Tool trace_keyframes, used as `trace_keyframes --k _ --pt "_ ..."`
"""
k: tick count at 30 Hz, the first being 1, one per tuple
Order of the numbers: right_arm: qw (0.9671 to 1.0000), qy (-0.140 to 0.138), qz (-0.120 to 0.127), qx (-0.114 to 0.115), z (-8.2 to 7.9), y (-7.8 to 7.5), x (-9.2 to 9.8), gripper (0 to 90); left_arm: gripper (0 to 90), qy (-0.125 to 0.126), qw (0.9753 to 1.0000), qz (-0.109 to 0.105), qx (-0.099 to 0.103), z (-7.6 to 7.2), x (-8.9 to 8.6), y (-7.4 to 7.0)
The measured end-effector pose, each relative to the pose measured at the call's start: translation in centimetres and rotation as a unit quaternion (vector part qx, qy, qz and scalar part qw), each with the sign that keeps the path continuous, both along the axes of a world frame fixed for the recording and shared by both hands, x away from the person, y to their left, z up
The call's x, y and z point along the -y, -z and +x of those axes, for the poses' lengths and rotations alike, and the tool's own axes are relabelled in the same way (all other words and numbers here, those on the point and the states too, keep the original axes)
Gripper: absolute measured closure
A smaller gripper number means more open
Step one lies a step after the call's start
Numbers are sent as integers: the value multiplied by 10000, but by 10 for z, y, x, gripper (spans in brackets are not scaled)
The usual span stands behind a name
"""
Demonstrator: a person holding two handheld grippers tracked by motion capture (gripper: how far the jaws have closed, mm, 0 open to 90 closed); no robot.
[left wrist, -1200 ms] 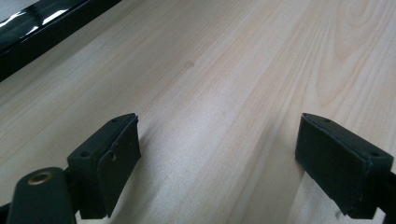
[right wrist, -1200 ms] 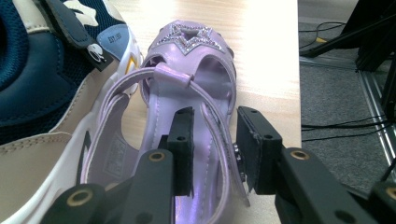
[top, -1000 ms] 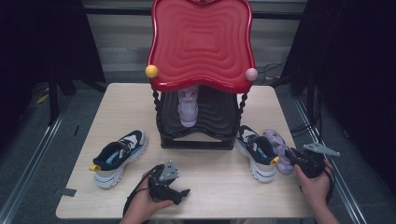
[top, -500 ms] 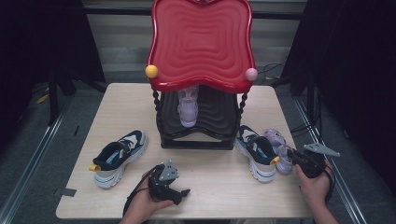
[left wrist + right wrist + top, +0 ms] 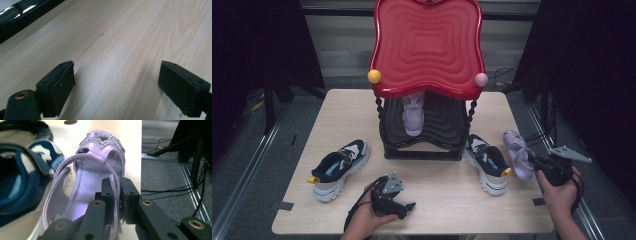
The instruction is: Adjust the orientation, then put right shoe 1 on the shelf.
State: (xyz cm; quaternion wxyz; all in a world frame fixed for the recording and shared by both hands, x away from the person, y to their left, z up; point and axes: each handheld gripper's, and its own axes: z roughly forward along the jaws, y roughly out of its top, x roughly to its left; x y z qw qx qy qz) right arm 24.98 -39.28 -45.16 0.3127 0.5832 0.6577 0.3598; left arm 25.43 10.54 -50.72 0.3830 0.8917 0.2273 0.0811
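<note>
Lilac glitter-star sandal (image 5: 100, 167): right hand-held gripper (image 5: 115, 195) clenched on one thin strap, so lifting risks it slipping; left hand-held gripper (image 5: 117, 87) released.

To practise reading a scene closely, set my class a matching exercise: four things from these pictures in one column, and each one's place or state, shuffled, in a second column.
Things:
1. left gripper
2. right gripper
3. lilac sandal on the rack
4. left sneaker

Places or states:
A. under the red top
B. shut on a sandal strap
C. open over bare table
D. on the table, left of the rack

Pairs: 1-C, 2-B, 3-A, 4-D
</note>
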Motion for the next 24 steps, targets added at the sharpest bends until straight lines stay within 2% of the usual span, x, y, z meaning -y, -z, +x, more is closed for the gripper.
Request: trace_keyframes --k 11,20,24 --pt "9999 -112 -13 112 0 -35 -4 821 131 9 10000 0 3 0 0 0" --pt "9993 -246 114 260 -3 -56 -13 820 131 8 10000 1 2 0 0 0" --pt "9990 -368 44 244 -5 -61 -19 821 131 3 10000 -6 0 0 1 0"
